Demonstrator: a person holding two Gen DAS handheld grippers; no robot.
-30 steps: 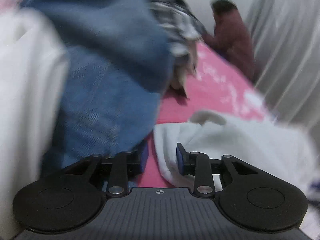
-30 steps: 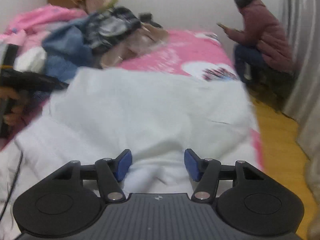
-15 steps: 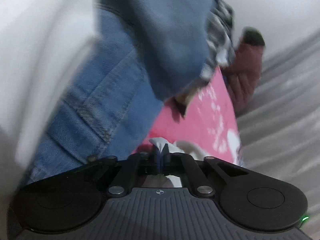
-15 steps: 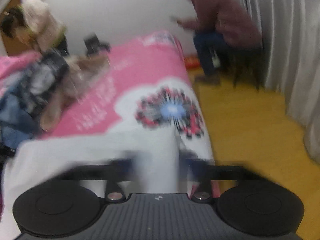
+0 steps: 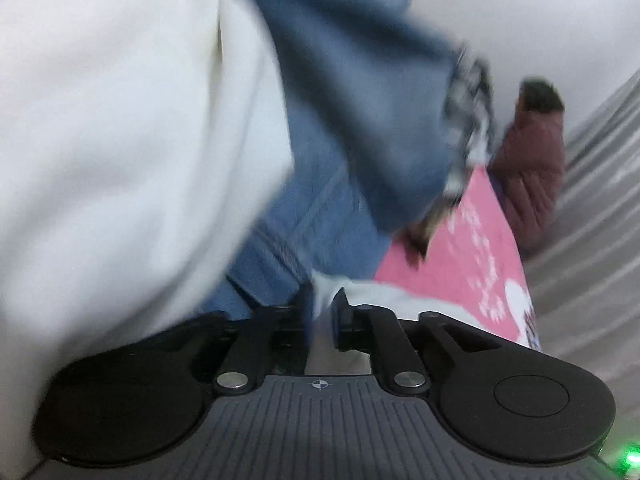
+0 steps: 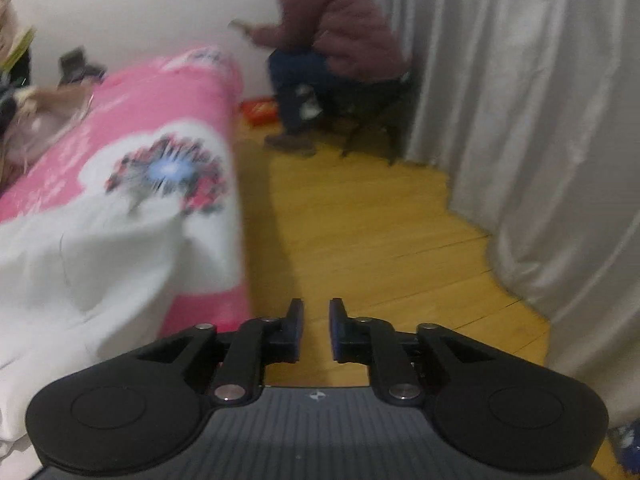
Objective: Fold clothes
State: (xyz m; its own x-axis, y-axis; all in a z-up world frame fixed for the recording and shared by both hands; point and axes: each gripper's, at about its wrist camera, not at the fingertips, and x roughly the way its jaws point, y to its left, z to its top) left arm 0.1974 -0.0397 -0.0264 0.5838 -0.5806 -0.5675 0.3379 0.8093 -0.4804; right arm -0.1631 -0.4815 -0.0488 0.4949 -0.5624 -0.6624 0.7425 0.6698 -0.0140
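The left gripper (image 5: 322, 312) has a fold of the white fabric garment (image 5: 362, 294) between its narrowly parted jaws, which have just been opening; through the blur I cannot tell whether the pads still press it. That garment lies on the pink printed bedspread (image 5: 472, 248), beside blue denim jeans (image 5: 320, 216). A bulky white cloth (image 5: 120, 140) fills the left of this view. The right gripper (image 6: 316, 330) is released, its jaws slightly apart and also just opening, with nothing between them, over the yellow wooden floor (image 6: 360, 220) beside the bed's edge. A person in a maroon jacket (image 6: 336, 20) sits by the grey curtain (image 6: 520, 100).
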